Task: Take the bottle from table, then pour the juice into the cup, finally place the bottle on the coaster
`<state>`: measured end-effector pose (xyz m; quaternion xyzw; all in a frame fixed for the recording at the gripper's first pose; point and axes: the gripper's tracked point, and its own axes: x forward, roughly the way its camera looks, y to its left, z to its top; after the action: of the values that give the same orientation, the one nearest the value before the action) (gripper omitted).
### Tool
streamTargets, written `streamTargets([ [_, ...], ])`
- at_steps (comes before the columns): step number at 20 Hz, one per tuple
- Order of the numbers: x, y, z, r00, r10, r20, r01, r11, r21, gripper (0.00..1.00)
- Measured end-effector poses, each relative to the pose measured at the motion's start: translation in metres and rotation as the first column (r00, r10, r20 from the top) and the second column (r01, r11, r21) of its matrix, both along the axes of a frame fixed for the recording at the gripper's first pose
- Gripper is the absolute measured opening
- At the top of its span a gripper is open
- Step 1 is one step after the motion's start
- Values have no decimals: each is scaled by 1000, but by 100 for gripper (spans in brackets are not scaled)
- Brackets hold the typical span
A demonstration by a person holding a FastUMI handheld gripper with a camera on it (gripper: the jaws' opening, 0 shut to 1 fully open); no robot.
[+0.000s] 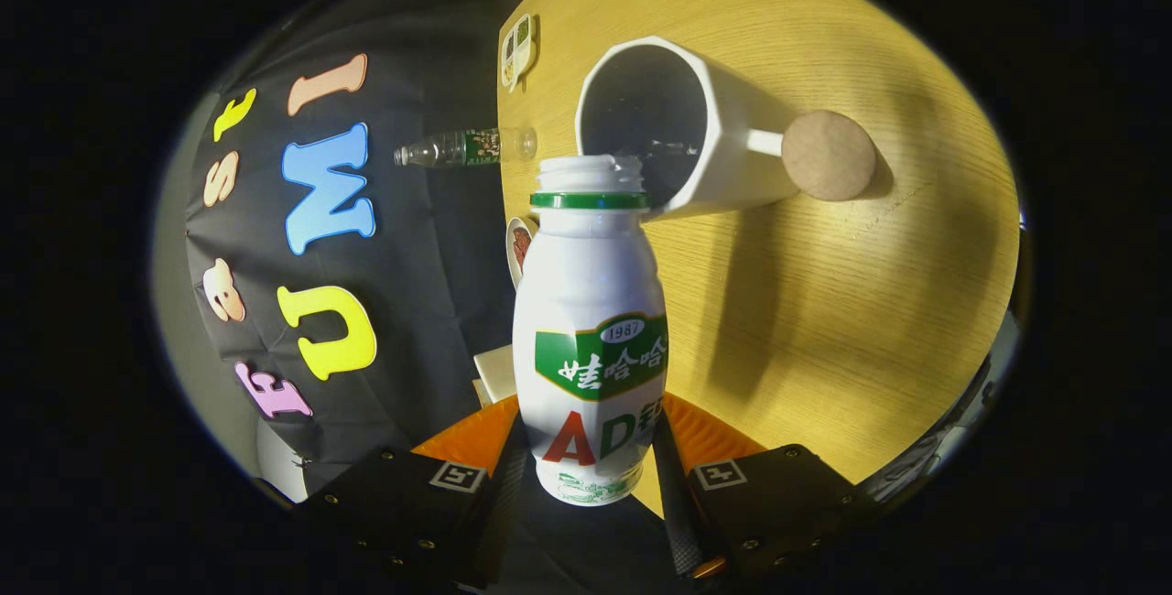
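Pale wood-grain tabletop [824,302] backs the smooth white plastic bottle [589,339], uncapped and pinched at its base between the gripper's [589,467] two fingers, its threaded mouth reaching the faceted white cup [682,124], a round cork coaster [829,156] just beyond the cup.

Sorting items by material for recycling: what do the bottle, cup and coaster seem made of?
The tongs grip a white opaque bottle, probably glossy plastic given its soft sheen. White faceted cup: smooth, likely glazed ceramic. Round brown coaster: matte and speckled, looks like cork.
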<state>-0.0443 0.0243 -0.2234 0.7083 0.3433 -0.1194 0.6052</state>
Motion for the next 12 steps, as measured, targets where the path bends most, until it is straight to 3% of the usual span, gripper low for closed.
streamTargets([
  [12,1,-1,4,1000,-10,-5,10,999,33,68],
])
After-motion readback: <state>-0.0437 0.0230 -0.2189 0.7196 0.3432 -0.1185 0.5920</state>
